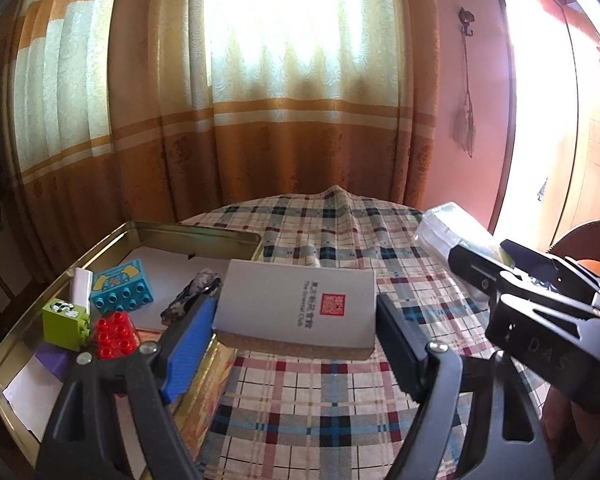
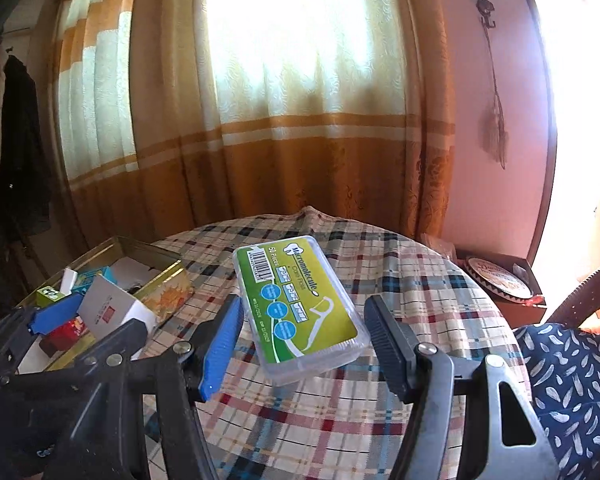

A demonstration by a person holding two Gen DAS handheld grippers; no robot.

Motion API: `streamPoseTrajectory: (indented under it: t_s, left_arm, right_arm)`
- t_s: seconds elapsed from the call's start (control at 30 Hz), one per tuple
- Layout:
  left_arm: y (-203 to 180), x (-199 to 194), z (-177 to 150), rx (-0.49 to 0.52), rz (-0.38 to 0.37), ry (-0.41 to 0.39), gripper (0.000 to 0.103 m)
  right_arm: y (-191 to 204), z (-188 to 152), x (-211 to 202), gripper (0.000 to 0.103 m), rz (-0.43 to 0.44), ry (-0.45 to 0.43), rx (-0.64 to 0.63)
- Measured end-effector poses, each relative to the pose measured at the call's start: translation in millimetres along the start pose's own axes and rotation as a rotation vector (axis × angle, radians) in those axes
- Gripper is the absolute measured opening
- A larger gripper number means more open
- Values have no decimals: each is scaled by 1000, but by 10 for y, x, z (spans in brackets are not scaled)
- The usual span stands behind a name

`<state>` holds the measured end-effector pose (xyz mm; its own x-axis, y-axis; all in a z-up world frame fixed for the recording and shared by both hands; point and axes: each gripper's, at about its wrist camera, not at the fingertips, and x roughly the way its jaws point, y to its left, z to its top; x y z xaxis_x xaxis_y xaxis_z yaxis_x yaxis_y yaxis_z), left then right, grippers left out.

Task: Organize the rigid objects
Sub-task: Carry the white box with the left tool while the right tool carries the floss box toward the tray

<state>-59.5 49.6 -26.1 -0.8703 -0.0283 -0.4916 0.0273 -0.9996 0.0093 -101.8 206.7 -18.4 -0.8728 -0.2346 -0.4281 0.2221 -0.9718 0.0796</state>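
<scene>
The work surface is a round table covered by a plaid tablecloth (image 1: pixel 332 400), with a raised crease in the cloth at the 12 o'clock edge. Behind it hangs a full-height orange and cream curtain (image 1: pixel 260 120), backlit by a window. A pink wall (image 2: pixel 492 160) stands at 2 o'clock, with a dried tassel on a hook hung on it.

A gold metal tin (image 1: pixel 204 236), open on top, sits at the 9 o'clock side of the table. In the left wrist view it holds a teal brick (image 1: pixel 122 288), a lime-green brick (image 1: pixel 66 322), a red brick (image 1: pixel 116 334), a white tube-like piece and a dark crumpled item.

The left gripper (image 1: pixel 296 320) pinches a grey card box (image 1: pixel 296 308) with a red seal mark, one pad on each short side; the box is held clear of the cloth just beside the tin's near corner. The right gripper (image 2: pixel 304 336) pinches a clear floss-pick case (image 2: pixel 300 312) with a green label, held tilted above the cloth near the table centre, with the blue pad on its left edge and the black pad at its right corner.

Only the right wrist view shows dark clothing (image 2: pixel 20 140) hanging at 9 o'clock, a brown box with a round printed lid (image 2: pixel 504 280) at 3 o'clock, and navy patterned fabric (image 2: pixel 572 380) at 4 o'clock. Only the left wrist view shows the brick studs and the tin's floor
</scene>
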Motion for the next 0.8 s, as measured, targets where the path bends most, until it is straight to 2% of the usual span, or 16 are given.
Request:
streamPoseTrajectory:
  t_s: [0.8]
  left_arm:
    - [139, -211, -57, -8, 43, -60, 80]
  right_arm:
    - [83, -21, -80, 65, 21, -35, 9]
